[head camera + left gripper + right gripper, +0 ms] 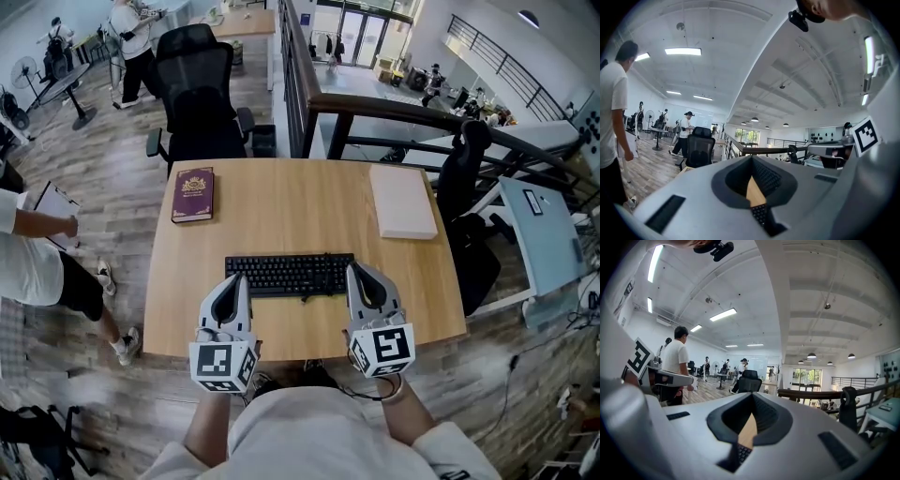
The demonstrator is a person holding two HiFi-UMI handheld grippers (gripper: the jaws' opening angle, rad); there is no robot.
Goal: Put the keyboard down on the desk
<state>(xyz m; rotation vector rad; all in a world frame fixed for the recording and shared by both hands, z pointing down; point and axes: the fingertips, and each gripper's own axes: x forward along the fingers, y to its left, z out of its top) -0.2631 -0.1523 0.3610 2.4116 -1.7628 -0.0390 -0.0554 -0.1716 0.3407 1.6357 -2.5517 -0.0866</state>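
Observation:
The black keyboard (290, 274) lies flat on the wooden desk (300, 206), near the middle of its front half. My left gripper (241, 278) rests with its tip at the keyboard's left end, and my right gripper (353, 270) with its tip at the right end. Both point level towards the far side of the desk, and both are shut with nothing seen between the jaws. In the left gripper view a strip of keyboard keys (761, 214) and bare desk (753, 194) show under the closed left gripper (752, 159). The right gripper view likewise shows keys (741, 453) below the right gripper (752, 397).
A maroon book (192, 194) lies at the desk's back left and a white flat pad (402, 200) at the back right. A black office chair (197, 89) stands behind the desk, another chair (469, 178) and a railing at the right. A person (33, 253) stands left of the desk.

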